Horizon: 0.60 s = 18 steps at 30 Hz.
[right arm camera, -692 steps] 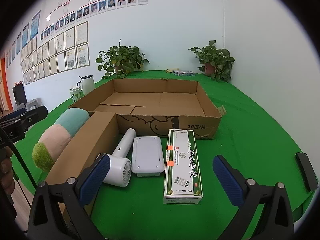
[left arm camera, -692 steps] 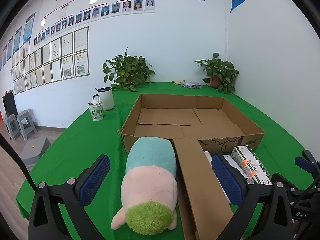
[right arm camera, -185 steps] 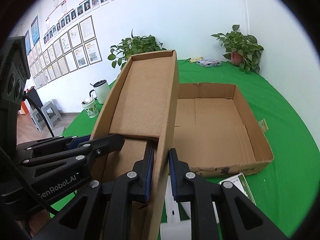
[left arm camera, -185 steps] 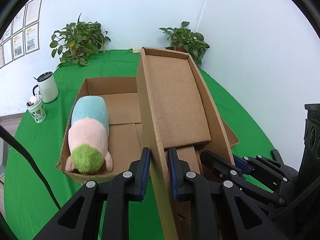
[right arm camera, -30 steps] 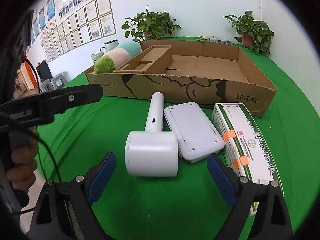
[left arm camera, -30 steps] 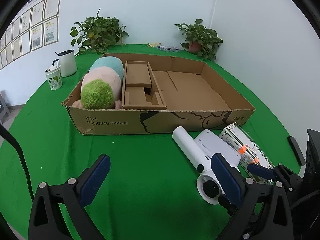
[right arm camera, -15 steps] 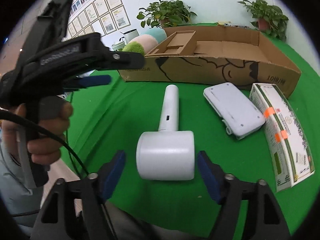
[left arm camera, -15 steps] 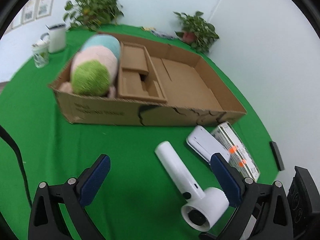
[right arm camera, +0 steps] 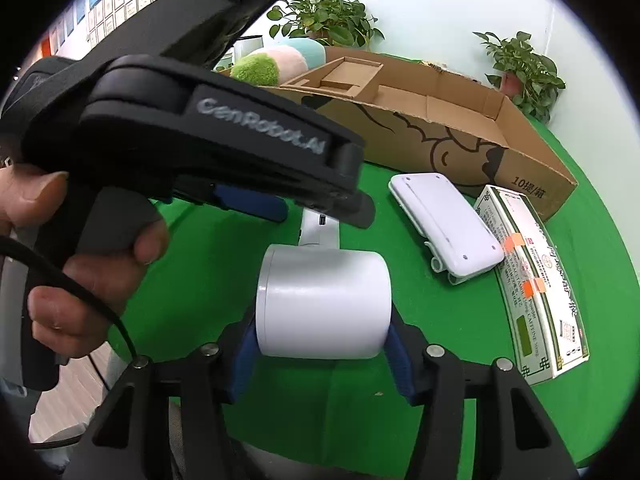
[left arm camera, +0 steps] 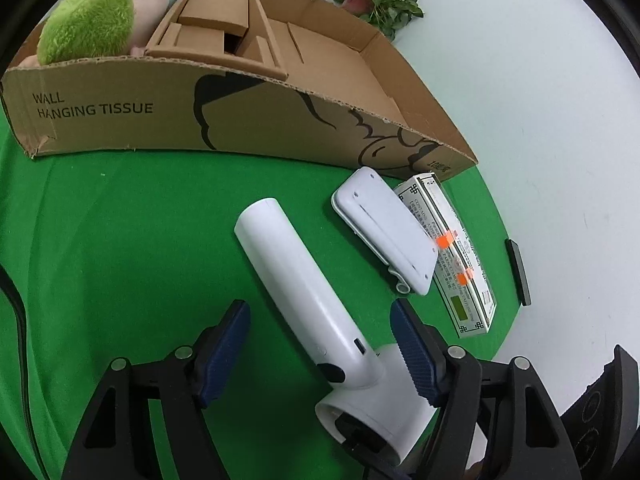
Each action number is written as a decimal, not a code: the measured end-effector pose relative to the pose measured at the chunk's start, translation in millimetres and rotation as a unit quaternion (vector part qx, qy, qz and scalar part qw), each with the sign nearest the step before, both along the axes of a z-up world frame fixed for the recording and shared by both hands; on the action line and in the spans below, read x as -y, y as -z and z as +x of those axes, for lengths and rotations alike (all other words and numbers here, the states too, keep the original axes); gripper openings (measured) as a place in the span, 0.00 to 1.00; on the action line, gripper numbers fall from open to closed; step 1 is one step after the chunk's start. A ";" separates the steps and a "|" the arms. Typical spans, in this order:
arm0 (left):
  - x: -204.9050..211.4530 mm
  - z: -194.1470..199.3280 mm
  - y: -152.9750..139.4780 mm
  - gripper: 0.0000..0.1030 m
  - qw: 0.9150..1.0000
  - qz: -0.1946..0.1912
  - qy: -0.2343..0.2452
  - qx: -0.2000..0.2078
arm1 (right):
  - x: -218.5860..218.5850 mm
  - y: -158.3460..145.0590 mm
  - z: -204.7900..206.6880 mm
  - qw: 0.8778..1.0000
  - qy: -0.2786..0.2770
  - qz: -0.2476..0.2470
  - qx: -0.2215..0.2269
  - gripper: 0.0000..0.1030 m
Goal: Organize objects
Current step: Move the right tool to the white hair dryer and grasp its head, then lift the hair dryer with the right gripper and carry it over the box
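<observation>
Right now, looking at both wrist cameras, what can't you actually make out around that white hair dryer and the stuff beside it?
- Hair dryer handle: in the right wrist view, mostly hidden behind the left gripper.
- Right gripper: pads sit against the dryer's barrel; how firmly they press is unclear.
- Left gripper: in the left wrist view, its pads straddle the handle with gaps.
- Medicine box: fine print too small; partly covered by the white flat device.
- Plush toy: cut off by the frame's top edge.
</observation>
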<state>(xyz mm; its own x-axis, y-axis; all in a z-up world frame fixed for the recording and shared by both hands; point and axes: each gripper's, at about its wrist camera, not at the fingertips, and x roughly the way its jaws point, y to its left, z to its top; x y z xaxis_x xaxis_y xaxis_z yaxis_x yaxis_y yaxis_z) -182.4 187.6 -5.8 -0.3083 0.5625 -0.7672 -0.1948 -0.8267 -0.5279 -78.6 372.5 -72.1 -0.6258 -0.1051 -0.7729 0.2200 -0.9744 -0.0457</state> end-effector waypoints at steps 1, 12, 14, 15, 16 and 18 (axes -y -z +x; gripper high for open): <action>0.0 0.8 0.9 0.62 1.000 0.001 0.001 0.003 | -0.1 -0.3 1.3 1.000 0.003 -0.004 0.007 0.53; -8.6 9.1 -1.8 0.41 0.999 -0.033 0.005 0.001 | 12.4 -2.9 5.4 0.999 0.013 -0.018 0.037 0.54; -6.4 8.5 -2.2 0.40 0.999 -0.037 0.006 0.006 | 14.7 -2.9 5.1 0.999 0.017 -0.016 0.038 0.54; -5.1 8.2 -2.3 0.40 0.999 -0.037 0.006 0.009 | 14.4 -2.8 2.3 0.999 0.018 -0.013 0.039 0.54; -5.2 8.2 -2.4 0.39 0.999 -0.038 0.008 0.011 | 16.4 -3.1 3.6 0.999 0.020 -0.009 0.038 0.54; -6.3 9.1 -2.6 0.38 0.999 -0.039 0.010 0.013 | 16.3 -2.1 -1.5 0.999 0.024 -0.005 0.039 0.54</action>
